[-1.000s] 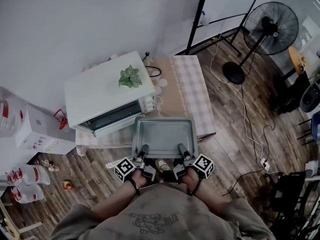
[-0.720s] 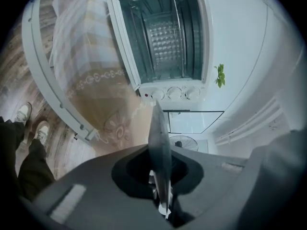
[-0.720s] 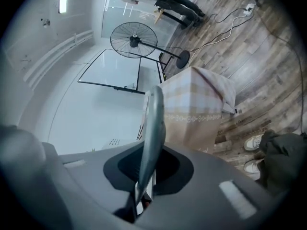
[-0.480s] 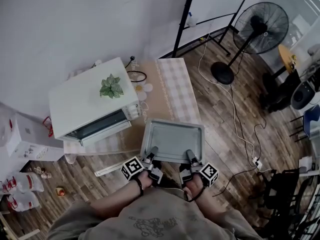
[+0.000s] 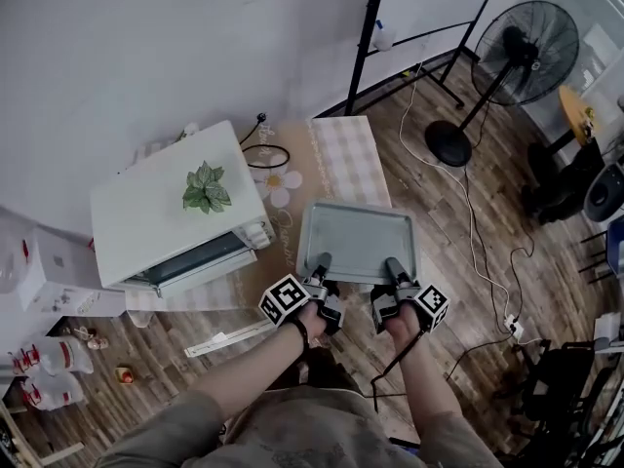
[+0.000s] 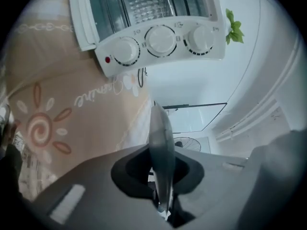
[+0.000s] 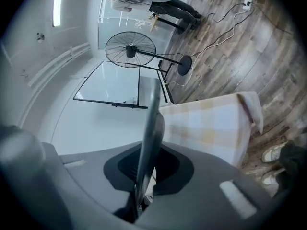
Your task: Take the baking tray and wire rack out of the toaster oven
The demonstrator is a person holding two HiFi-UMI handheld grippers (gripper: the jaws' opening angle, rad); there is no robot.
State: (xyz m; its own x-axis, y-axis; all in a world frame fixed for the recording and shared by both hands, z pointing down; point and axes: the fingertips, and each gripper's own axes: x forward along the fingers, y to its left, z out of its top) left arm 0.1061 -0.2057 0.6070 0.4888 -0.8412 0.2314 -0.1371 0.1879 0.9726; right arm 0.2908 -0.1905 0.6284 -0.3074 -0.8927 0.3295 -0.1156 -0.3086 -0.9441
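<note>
The grey baking tray (image 5: pixel 359 240) hangs level in front of me, above the right part of the cloth-covered table (image 5: pixel 346 159). My left gripper (image 5: pixel 322 261) is shut on the tray's near rim at the left. My right gripper (image 5: pixel 393 264) is shut on the same rim at the right. In the left gripper view the tray edge (image 6: pixel 160 143) runs between the jaws, and the white toaster oven (image 6: pixel 158 37) stands open with the wire rack (image 6: pixel 146 4) inside. The right gripper view shows the tray edge (image 7: pixel 149 128) clamped the same way. The oven (image 5: pixel 175 222) lies left of the tray.
A small plant (image 5: pixel 203 188) sits on the oven top. A standing fan (image 5: pixel 526 57) and a black stand (image 5: pixel 366 42) are on the wooden floor to the right, with cables trailing. Boxes and bags (image 5: pixel 49 281) crowd the floor at the left.
Both grippers have carried the tray to the right, away from the oven's open door and over the table's right part. Neither grip has changed.
</note>
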